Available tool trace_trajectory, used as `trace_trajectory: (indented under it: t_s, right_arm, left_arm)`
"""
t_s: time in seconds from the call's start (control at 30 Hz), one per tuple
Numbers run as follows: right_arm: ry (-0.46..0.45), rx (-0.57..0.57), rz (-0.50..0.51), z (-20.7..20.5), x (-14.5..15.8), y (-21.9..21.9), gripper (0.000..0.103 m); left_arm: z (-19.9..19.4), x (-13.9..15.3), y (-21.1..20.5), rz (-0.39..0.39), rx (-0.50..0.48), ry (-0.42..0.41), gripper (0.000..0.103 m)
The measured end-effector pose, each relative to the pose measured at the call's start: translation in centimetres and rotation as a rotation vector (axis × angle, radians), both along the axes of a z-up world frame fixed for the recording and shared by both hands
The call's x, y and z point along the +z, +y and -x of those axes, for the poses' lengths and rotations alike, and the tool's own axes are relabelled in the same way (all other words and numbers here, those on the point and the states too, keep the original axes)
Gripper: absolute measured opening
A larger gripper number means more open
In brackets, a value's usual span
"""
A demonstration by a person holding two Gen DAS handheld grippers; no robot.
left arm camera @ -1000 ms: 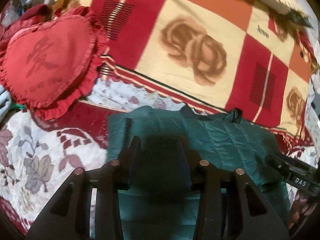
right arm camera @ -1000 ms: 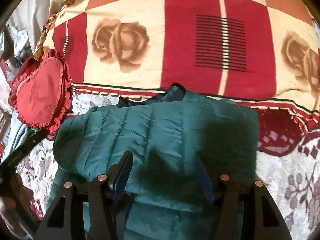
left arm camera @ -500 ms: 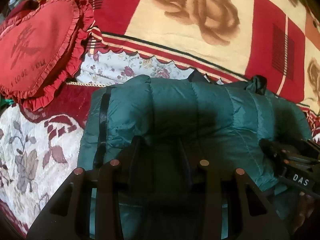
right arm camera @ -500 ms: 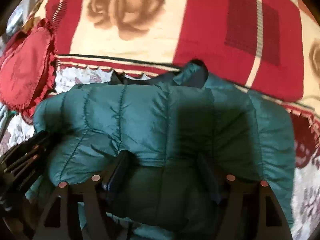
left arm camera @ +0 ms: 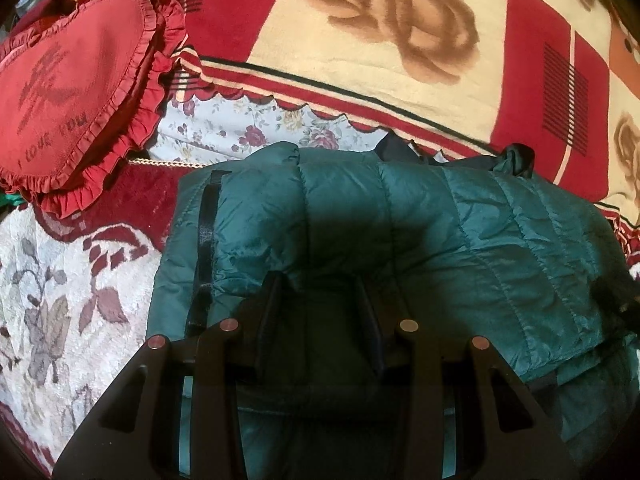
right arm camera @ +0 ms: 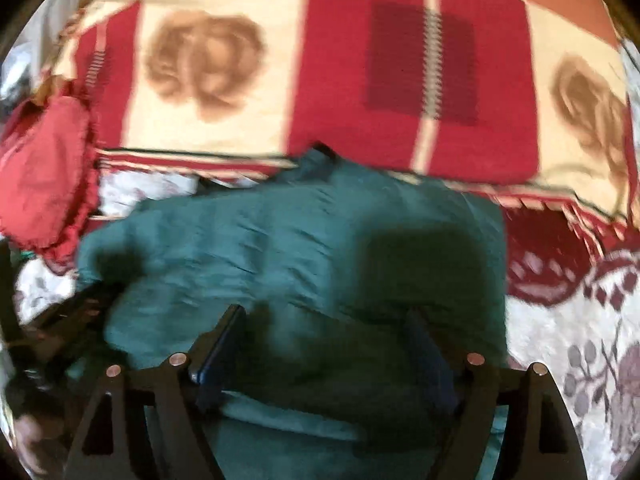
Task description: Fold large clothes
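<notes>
Notably, left view showed left hand-held gripper (left arm camera: 320, 300) pinching the green puffer jacket (left arm camera: 440, 232) fold sharply; blurred right view showed right hand-held gripper (right arm camera: 328, 332) opening around it.

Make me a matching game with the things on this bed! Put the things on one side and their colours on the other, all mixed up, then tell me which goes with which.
Things:
1. Puffy quilted jacket
2. Heart-shaped frilly cushion
3. Big rose printed on the checked blanket
4. Fingers of the left hand-held gripper

Colours:
A. Brown
B. Black
C. Dark green
D. Red

Pairs: 1-C, 2-D, 3-A, 4-B
</notes>
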State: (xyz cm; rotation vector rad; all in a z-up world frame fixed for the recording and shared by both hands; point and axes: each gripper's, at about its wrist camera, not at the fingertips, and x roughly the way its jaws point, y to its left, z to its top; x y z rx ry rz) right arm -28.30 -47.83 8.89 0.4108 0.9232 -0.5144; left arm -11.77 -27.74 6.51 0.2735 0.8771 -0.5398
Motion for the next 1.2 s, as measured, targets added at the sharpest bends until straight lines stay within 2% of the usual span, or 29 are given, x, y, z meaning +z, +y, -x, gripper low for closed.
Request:
trace_trajectory:
  t_s: [0.1,0.2,0.3,0.47,0.63,0.77,0.9,0.97,1.1,1.2]
  right_arm:
    - [0.009,0.012,-0.016,-0.3,-1.5,-0.6,0.081]
    - [0.025,0.006,0.001,-0.6,-1.3,-0.3,0.082]
    - [0.019,0.019,0.009,0.1,-0.1,0.2,0.082]
    - [-0.054,0.020,0.015,2.1,2.5,1.0,0.082]
    - [-0.110,0.067,0.010,0.7,3.8,2.5,0.082]
    - [-0.108,0.121,0.011,-2.3,2.7,4.7,0.078]
    - [0.017,0.172,0.044,-5.0,-0.8,6.5,0.078]
    - [0.035,0.174,0.092,-5.5,-1.6,7.0,0.078]
    - [0.004,0.168,0.034,-4.4,0.0,6.6,0.078]
    - [-0.033,0.164,0.015,-1.7,2.1,6.2,0.077]
  left_arm:
    - [-0.1,-0.1,0.0,0.008,0.000,0.006,0.038]
    - [-0.2,-0.3,0.0,0.008,0.003,0.010,0.038]
    - [-0.2,-0.4,-0.1,-0.002,-0.003,0.001,0.038]
    - [0.1,-0.1,0.2,0.008,0.003,0.003,0.038]
    - [0.9,1.1,1.5,0.044,0.016,0.010,0.038]
    - [1.0,0.9,1.9,0.028,0.014,0.009,0.038]
    - [1.3,0.4,1.8,0.011,0.006,-0.007,0.038]
    - [1.4,0.3,1.8,0.003,0.004,-0.010,0.038]
    - [1.7,0.6,2.2,0.009,-0.005,-0.013,0.038]
    - [2.3,1.4,3.0,0.016,-0.013,-0.017,0.038]
